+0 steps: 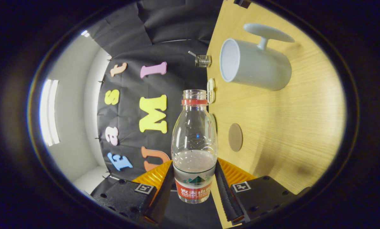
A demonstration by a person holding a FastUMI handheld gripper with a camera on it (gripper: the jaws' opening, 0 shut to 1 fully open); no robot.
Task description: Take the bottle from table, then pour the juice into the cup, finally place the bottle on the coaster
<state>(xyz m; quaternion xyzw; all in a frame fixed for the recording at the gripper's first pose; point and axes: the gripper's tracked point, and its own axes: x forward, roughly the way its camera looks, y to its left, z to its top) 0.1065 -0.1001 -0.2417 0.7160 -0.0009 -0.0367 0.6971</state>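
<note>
While the view is rolled so the wooden table (272,127) runs up one side, the gripper (193,181) is clenched on a clear plastic bottle (194,140), 1 finger pressing each side of its labelled lower part. Bottle is uncapped, red neck ring showing, pale liquid low inside. Beyond the fingers a white mug (256,65) with a handle sits on the table. Round brown coaster (235,137) lies between mug and fingers, just beside the bottle.
</note>
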